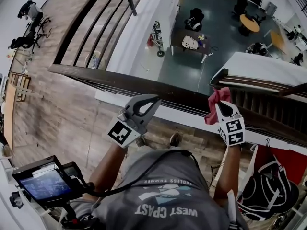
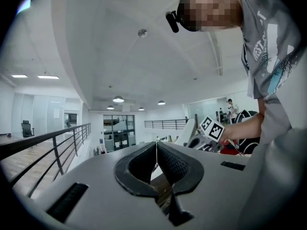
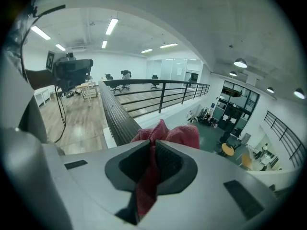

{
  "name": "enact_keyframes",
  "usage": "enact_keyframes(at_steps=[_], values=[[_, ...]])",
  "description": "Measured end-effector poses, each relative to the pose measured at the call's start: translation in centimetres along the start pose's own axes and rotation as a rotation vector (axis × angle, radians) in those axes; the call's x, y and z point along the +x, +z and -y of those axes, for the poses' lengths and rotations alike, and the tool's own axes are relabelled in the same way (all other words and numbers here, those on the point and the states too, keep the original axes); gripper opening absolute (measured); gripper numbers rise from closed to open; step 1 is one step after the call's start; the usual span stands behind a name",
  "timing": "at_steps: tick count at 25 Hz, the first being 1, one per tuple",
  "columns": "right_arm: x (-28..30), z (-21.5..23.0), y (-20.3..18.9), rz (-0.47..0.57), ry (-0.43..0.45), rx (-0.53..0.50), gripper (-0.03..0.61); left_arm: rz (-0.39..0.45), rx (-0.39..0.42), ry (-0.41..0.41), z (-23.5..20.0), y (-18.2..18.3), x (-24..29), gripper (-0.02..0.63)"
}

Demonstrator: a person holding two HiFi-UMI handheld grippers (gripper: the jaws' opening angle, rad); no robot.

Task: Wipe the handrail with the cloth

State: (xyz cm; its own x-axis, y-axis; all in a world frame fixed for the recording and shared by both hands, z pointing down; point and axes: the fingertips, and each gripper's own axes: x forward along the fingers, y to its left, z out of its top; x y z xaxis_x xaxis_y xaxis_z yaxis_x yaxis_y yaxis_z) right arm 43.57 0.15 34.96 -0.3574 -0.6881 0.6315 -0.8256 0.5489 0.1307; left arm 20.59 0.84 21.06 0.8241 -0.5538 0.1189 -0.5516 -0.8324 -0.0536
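Note:
The dark wooden handrail (image 1: 144, 83) crosses the head view from left to lower right, above thin metal bars. A red cloth (image 1: 216, 100) is bunched at the rail's top, right of centre, and my right gripper (image 1: 219, 105) is shut on it. In the right gripper view the cloth (image 3: 170, 134) sticks out past the gripper (image 3: 153, 146), with the ribbed handrail (image 3: 117, 114) running away just beyond. Whether cloth and rail touch is unclear. My left gripper (image 1: 154, 99) hovers near the rail's near side, left of the cloth. Its jaws meet with nothing between them (image 2: 156, 147).
Beyond the rail is a drop to a lower floor with a table (image 1: 192, 43) and chairs. On the wood floor, a black bag (image 1: 268, 188) sits at the right and a screen on a stand (image 1: 42, 183) at the lower left. A second railing (image 3: 163, 87) branches ahead.

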Motion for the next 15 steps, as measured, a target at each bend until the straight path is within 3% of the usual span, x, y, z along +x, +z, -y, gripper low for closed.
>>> enact_keyframes(at_steps=[5, 10, 12, 15], values=[[2.6, -3.3, 1.2, 0.014, -0.014, -0.02, 0.03, 0.009, 0.022, 0.0, -2.0, -1.6, -3.3, 0.006], [9.3, -12.2, 11.5, 0.018, 0.042, -0.041, 0.031, 0.052, -0.009, 0.041, -10.9, 0.4, -11.8, 0.007], [10.6, -12.7, 13.0, 0.019, 0.043, -0.042, 0.031, 0.06, -0.022, 0.064, -12.8, 0.5, -13.4, 0.007], [10.8, -11.2, 11.6, 0.007, 0.005, 0.012, 0.031, 0.07, -0.03, 0.07, -14.6, -0.4, -14.4, 0.008]])
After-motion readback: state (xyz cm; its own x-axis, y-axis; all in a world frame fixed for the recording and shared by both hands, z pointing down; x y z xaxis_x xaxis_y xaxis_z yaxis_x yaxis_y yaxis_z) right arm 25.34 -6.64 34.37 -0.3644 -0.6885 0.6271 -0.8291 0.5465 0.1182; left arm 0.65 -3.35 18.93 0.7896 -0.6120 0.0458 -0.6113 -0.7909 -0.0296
